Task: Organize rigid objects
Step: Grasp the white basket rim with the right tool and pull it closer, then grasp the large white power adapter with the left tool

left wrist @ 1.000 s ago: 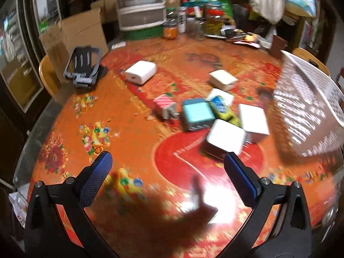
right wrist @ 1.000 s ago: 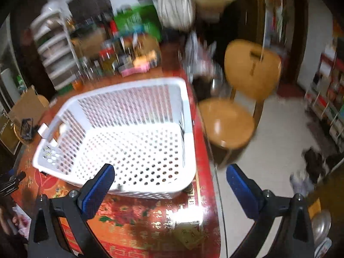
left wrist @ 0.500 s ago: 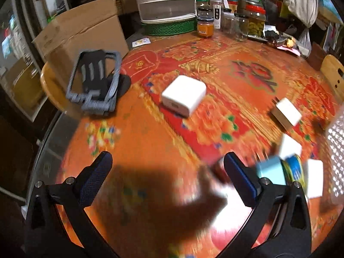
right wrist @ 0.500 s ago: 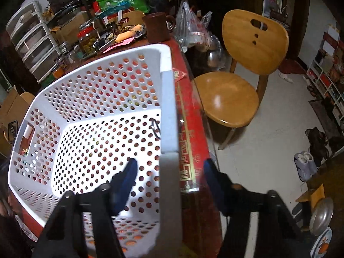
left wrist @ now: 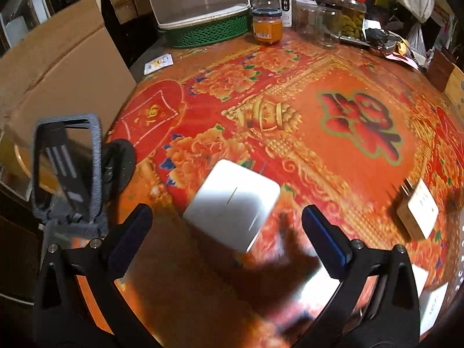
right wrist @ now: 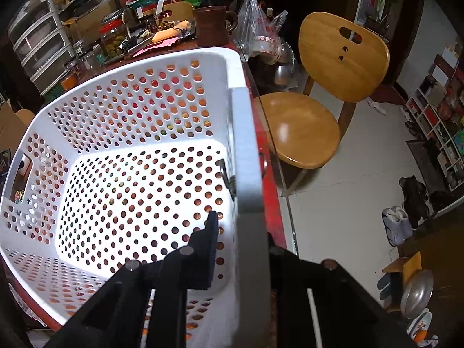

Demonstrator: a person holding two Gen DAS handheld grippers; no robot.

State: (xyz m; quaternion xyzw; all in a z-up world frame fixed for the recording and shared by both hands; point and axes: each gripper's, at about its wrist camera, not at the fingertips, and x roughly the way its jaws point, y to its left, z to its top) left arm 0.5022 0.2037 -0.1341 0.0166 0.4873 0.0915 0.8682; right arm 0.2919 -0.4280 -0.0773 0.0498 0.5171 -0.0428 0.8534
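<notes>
Left gripper: the left gripper [left wrist: 224, 236] pointed steeply down at the table [left wrist: 333, 159], its jaws wide apart and nothing between the pads.
White charger: the white charger [left wrist: 233, 204] lay flat on the table just ahead of the open jaws, centred between the two fingers but not yet inside them, and blurred.
Charger axis: its long side ran from lower left to upper right in the left wrist view, roughly across the line the gripper pointed along, so the jaws looked set to take it across its longer span; a slight roll of the wrist would, I judged, give a narrower bite.
Nearer hand: the left hand was the nearer one to the charger; the right was occupied elsewhere.
Right gripper: the right gripper [right wrist: 240, 249] was clamped on the rim of the white basket [right wrist: 130, 110], one finger inside the wall and one outside.
Basket: it stood at the table's edge beside a wooden chair [right wrist: 324, 98] and looked empty.
Other chargers: a second small charger [left wrist: 417, 211] lay further right, with more white blocks at the lower right edge, well apart from the left jaws.
Far clutter: a phone stand [left wrist: 68, 171] stood at the left edge; jars [left wrist: 266, 24] stood at the far side.
</notes>
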